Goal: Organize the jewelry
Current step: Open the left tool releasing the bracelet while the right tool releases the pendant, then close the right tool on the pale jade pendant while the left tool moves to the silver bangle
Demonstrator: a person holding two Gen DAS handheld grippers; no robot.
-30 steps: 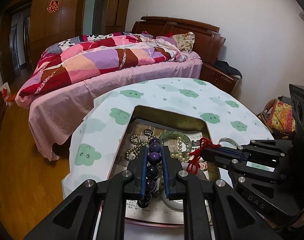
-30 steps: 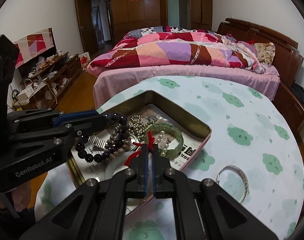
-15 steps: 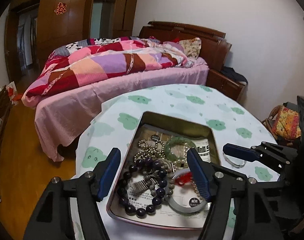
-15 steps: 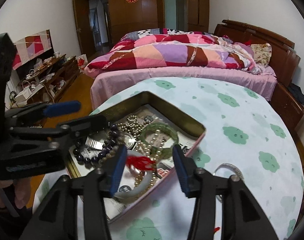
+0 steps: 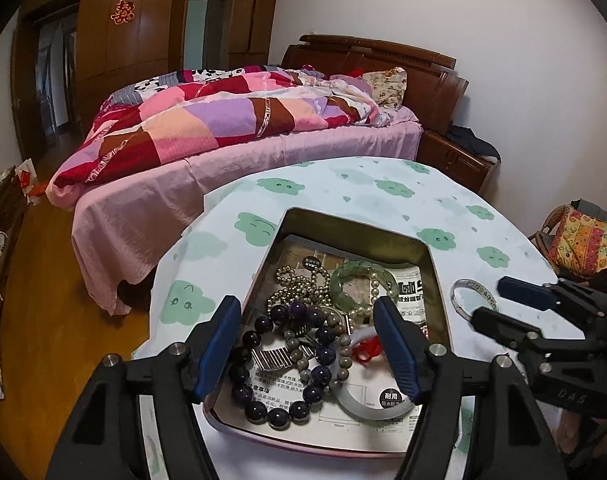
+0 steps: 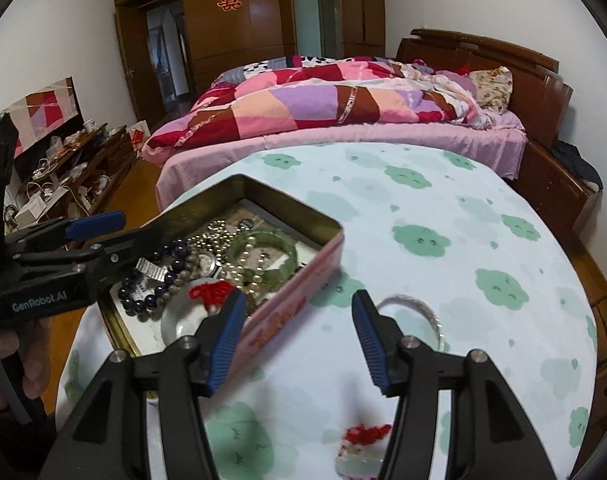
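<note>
Tablecloth point(image 6: 443, 208) cloud-printed, holding jewelry tin point(image 5: 433, 264); bed point(image 5: 239, 148) behind; left gripper point(image 5: 308, 344), right gripper point(image 6: 299, 338) fingers apart, empty.

White walls point(image 5: 523, 80), wooden floor point(image 5: 43, 280), dark wardrobe point(image 6: 255, 32), bed point(image 5: 243, 148) with patchwork quilt point(image 6: 323, 104).

**Round surface, cloud-print cloth**

In front of you the surface point(image 6: 443, 216) wears a pale cloth with green clouds. On it lie the open tin point(image 6: 303, 300) holding jewelry, a silver bangle point(image 6: 431, 316) just beside the tin, and a red-corded pendant point(image 6: 361, 446) near your edge.
</note>
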